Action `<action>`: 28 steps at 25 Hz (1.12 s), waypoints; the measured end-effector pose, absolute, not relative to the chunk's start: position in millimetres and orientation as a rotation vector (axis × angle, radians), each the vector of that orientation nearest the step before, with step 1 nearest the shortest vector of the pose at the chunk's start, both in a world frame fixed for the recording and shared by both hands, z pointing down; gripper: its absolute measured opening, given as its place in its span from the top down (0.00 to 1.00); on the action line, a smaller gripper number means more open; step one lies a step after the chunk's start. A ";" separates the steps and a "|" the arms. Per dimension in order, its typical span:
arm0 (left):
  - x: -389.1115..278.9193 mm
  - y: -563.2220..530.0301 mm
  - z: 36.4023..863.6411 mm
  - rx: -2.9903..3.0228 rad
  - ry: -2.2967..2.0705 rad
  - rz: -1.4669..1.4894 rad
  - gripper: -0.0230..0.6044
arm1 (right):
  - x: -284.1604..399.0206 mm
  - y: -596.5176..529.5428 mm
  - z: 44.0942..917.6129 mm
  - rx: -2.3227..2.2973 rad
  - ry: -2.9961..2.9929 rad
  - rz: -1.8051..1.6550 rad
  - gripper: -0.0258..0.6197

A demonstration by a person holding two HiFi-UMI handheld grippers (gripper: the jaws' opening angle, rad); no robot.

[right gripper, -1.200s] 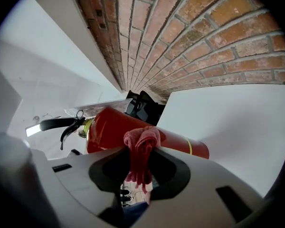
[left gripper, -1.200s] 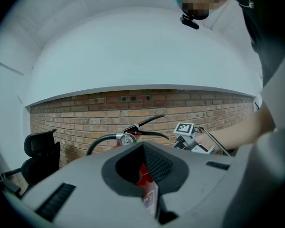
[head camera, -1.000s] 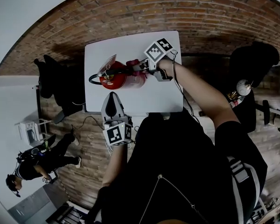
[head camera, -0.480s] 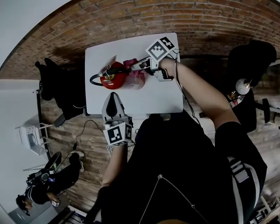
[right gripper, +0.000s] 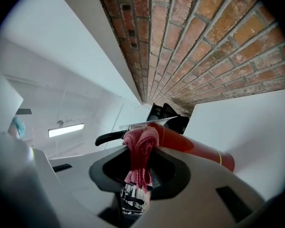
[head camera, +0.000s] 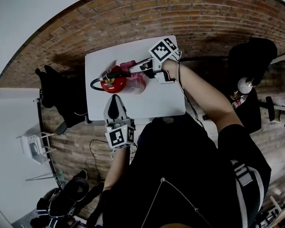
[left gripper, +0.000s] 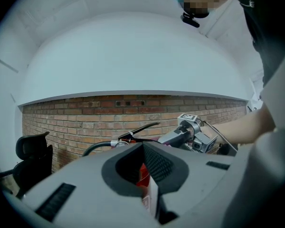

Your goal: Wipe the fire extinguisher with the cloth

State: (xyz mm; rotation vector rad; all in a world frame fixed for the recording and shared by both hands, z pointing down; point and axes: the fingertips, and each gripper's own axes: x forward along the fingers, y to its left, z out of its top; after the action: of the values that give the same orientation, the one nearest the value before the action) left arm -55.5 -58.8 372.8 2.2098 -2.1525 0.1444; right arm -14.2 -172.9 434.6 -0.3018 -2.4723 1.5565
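fire extinguisher (head camera: 113, 83) on white table (head camera: 156, 101), cloth (right gripper: 140, 146) pinched in right gripper (head camera: 137, 68) against it, left gripper (head camera: 115, 99) closed alongside

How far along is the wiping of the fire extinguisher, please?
Done: the cloth is picked up, pinched in the right gripper. In hand: it is pressed against the extinguisher, high on its side. Left: its lower part, probably; no cleaned patch shows, so progress is unclear. The left gripper, jaws together and empty, sits by the base.
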 end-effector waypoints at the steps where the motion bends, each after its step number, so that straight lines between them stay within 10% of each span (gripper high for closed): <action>1: -54.7 -59.4 372.5 2.216 -2.148 0.150 0.95 | -13.6 -173.0 434.3 -0.298 -2.477 1.561 0.79; 28: -63.6 -85.1 391.4 2.252 -2.046 0.206 0.95 | 31.8 -164.9 657.3 0.378 -2.153 1.853 0.79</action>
State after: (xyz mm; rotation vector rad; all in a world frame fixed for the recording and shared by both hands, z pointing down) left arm -63.6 -85.1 391.4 2.2519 -2.0460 0.2065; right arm 31.8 -164.9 657.3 0.3775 -2.1530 1.8532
